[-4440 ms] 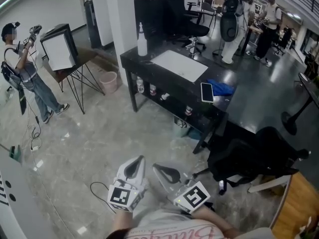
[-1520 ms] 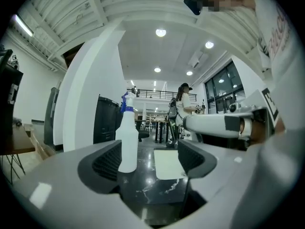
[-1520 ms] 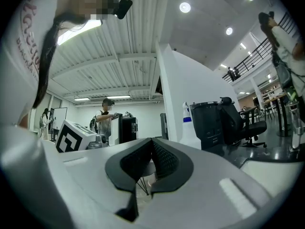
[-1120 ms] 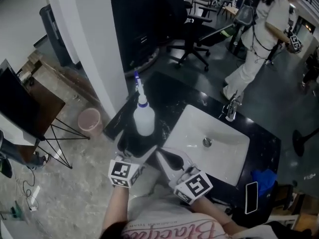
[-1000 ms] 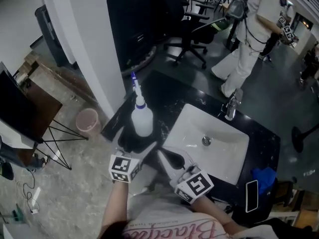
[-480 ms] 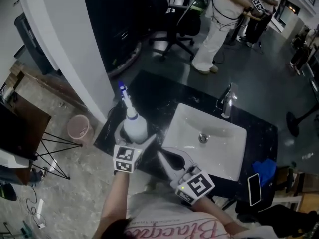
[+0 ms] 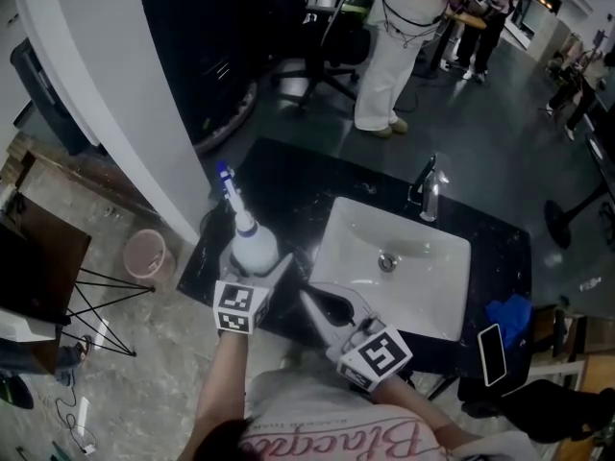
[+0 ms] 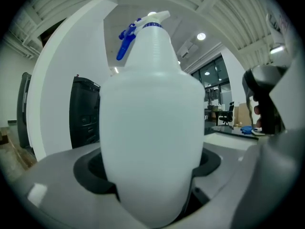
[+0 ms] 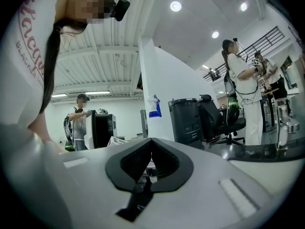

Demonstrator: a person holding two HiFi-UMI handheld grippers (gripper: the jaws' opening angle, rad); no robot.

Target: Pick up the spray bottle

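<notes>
Leftmost, floor level: pink bin point(image 7: 144, 253), beside a white pillar point(image 7: 106, 94), no part in the task.

Item, task object: spray bottle point(image 7: 252, 246), white body, blue trigger head, upright at the left end of the black counter point(image 7: 288, 185), near its front edge, so within easy reach.

Item: left gripper point(image 7: 261, 269), held roughly level to take the bottle at its widest part; jaws closing, pads meeting the lower body on both sides. Bottle not yet lifted, by the look of it.

Item: right gripper point(image 7: 309, 301), jaws together, nothing in them, parked near the counter's edge, apparently just kept clear.

Item: white sink point(image 7: 423, 286) with faucet point(image 7: 426, 188).

Rightmost: blue cloth point(image 7: 507, 313), phone point(image 7: 497, 354).
</notes>
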